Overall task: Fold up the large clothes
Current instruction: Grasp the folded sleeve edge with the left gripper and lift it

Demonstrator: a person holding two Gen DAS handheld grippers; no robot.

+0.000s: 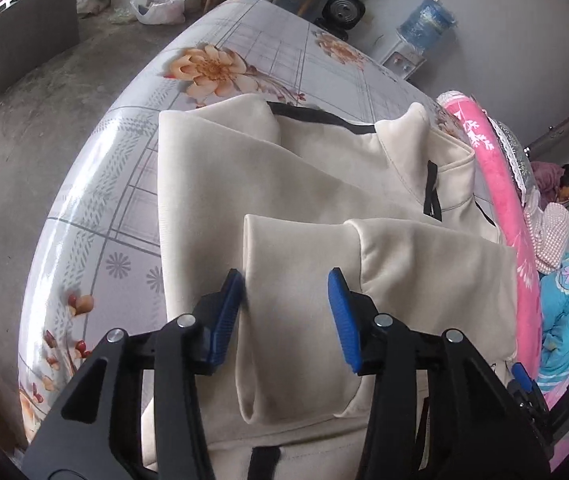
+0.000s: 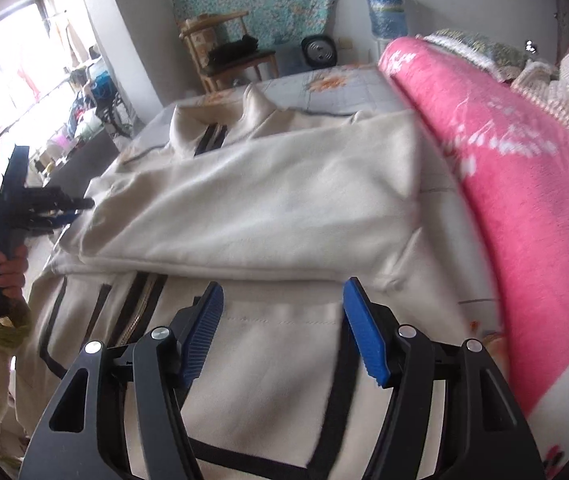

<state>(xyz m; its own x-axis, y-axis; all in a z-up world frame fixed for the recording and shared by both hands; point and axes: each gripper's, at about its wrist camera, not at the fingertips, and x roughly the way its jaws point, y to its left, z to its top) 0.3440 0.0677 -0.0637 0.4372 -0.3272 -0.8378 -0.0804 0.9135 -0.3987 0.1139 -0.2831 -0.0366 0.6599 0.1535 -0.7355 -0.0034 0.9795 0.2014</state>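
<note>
- Jacket [image 1: 292,184], cream and soft, lies on the bed [image 1: 132,200] with 1 sleeve [image 1: 364,280] folded across its middle.
- Left gripper [image 1: 288,300] is nearest in its own view, hanging over that sleeve. Its 2 blue pads [image 1: 226,320] are spread apart, with cloth below the gap but no pinch that I can see.
- Right gripper [image 2: 282,324] hangs over the bottom part of the jacket, near the zipper [image 2: 140,308] at 9 o'clock. It is spread wide too and holds nothing.
- Pink blanket [image 2: 504,184] is fluffy and thick. It sits right beside the jacket at 3 o'clock.
- Bed cover farther off, at 11 o'clock in the left view, looks smooth and shiny, with big orange flowers.
- Jacket trim is black and thin. The collar [image 2: 258,108] stands up at 12 o'clock in the right view.
- What could go wrong: the loose sleeve could slide off, since nothing holds it. A low pad could snag the cloth and spoil the fold. The blanket could get caught up in the next fold.
</note>
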